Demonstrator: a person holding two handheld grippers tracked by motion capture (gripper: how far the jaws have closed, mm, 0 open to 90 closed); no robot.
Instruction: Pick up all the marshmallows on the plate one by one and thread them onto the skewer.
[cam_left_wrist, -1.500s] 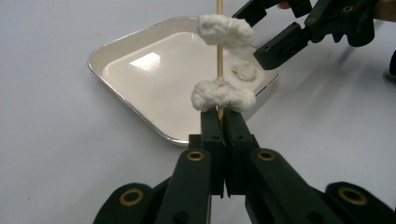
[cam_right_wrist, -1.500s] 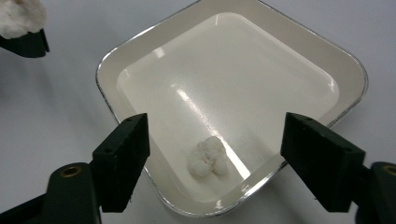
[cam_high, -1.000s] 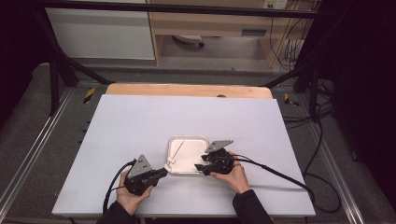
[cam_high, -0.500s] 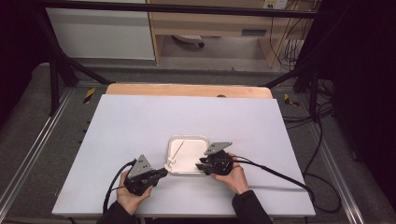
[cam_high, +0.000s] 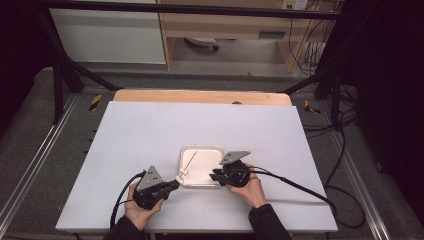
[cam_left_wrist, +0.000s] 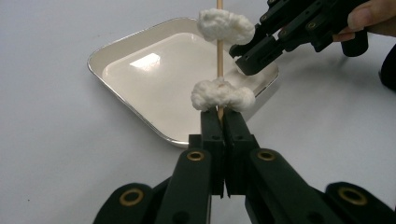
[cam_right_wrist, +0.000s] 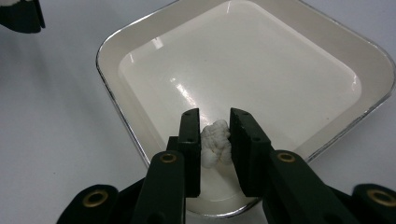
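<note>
**Closing on a marshmallow piece in the tray**

Pinching inward over the last moments, the right tool (cam_right_wrist: 214, 144) is now bringing its two black jaws in against a small white puffy marshmallow piece (cam_right_wrist: 215, 145) lying in the shallow cream square tray with a shiny metal rim (cam_right_wrist: 112, 84); the pads are touching both its sides, so the piece looks gripped, or very nearly so. That suggests the pick-up is under way and the piece is about to be lifted out, probably toward the skewer.

The left tool (cam_left_wrist: 219, 128) is fully clamped on the lower end of a thin wooden skewer (cam_left_wrist: 219, 42), holding it upright with two white marshmallow lumps (cam_left_wrist: 223, 93) already threaded, one just above the jaws, the other higher up.

In the high view the tray (cam_high: 186, 151) is sitting near the middle of the bench's near edge, on the white bench (cam_high: 150, 125). The right hand (cam_high: 250, 187) is resting at the tray's right side, its tool angled down into the near right corner of the tray. The left hand (cam_high: 142, 205) is sitting at the tray's near left corner, its tool pointing toward the tray with the skewer leaning over it.
</note>
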